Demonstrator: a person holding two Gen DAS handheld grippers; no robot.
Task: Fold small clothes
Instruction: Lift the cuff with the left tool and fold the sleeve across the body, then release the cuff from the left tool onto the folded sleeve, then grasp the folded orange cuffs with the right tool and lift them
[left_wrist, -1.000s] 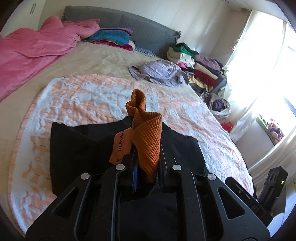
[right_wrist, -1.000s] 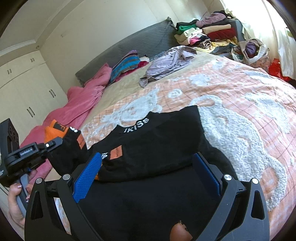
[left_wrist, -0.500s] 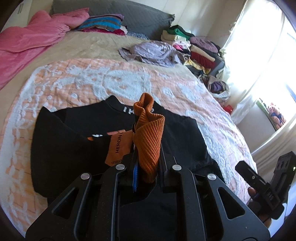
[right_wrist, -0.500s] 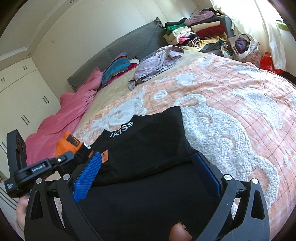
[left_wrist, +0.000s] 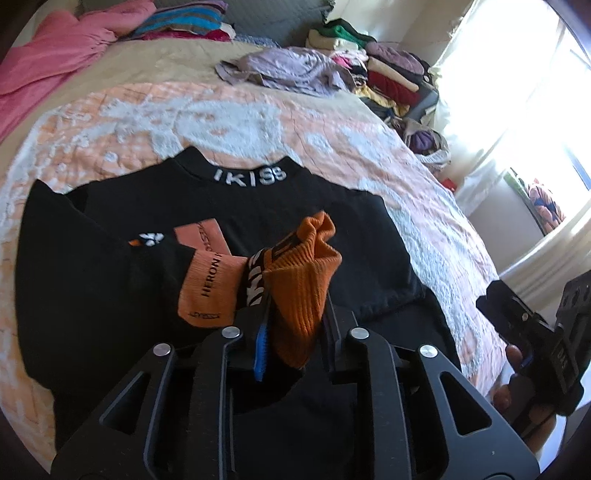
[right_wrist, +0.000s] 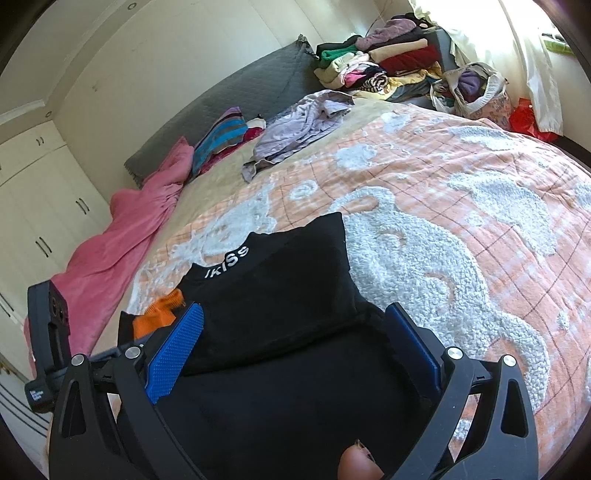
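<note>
A black top (left_wrist: 280, 221) with white collar lettering lies flat on the peach and white bedspread (left_wrist: 147, 122). Its left sleeve, with an orange label (left_wrist: 210, 291), is folded in across the chest. My left gripper (left_wrist: 293, 317) has that sleeve's orange ribbed cuff (left_wrist: 299, 295) between its pads just above the top's front; the jaws are opening and the cuff still touches both pads. In the right wrist view the top (right_wrist: 277, 295) and the cuff (right_wrist: 159, 314) also show. My right gripper (right_wrist: 295, 343) stands open low over the top's hem, gripping nothing.
A lilac garment heap (left_wrist: 288, 70) lies further up the bed, with a pink blanket (left_wrist: 48, 62) at the left. Stacked folded clothes (right_wrist: 384, 62) and a stuffed bag (right_wrist: 472, 88) sit beside the bed by the bright window. White wardrobe doors (right_wrist: 44, 206) stand at the left.
My left gripper carried the orange cuff down and inward over the top's chest, so the sleeve now lies folded across it. Its jaws stand a little wider. The right gripper barely moved.
</note>
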